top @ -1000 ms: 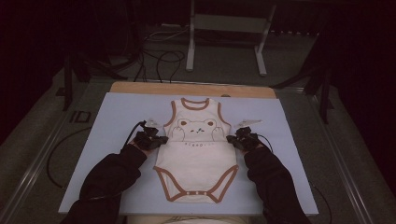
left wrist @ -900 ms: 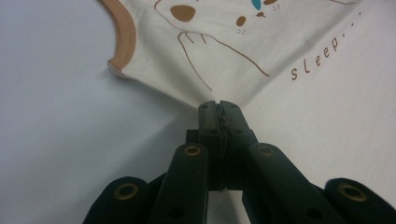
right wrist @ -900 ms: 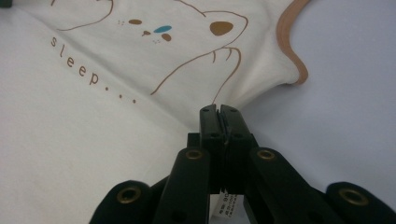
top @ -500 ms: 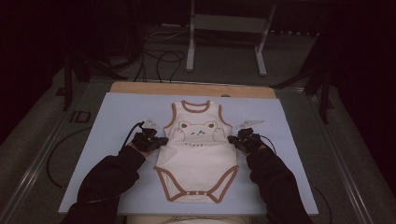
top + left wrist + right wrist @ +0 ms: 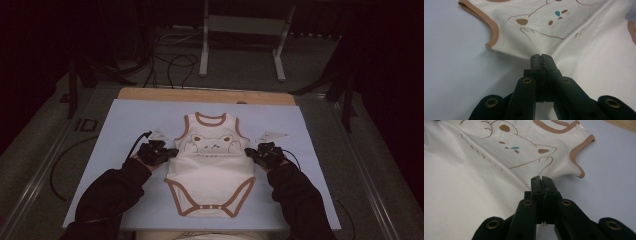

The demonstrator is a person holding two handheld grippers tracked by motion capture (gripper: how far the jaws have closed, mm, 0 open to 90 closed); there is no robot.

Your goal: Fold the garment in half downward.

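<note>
Both sets of fingers are clenched, left gripper (image 5: pixel 541 57) and right gripper (image 5: pixel 541 179) each pinching a side edge of the cream bear-print bodysuit (image 5: pixel 210 170), lettering beyond them unreadable.

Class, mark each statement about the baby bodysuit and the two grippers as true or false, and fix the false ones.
1. The left gripper is shut on the bodysuit. True.
2. The right gripper hangs open above the mat. False: it is shut on the bodysuit's side edge.
3. The bodysuit has blue trim. False: the trim is brown.
4. An animal face is printed on the chest. True.
5. The bodysuit lies folded in half. False: it lies spread out.
</note>
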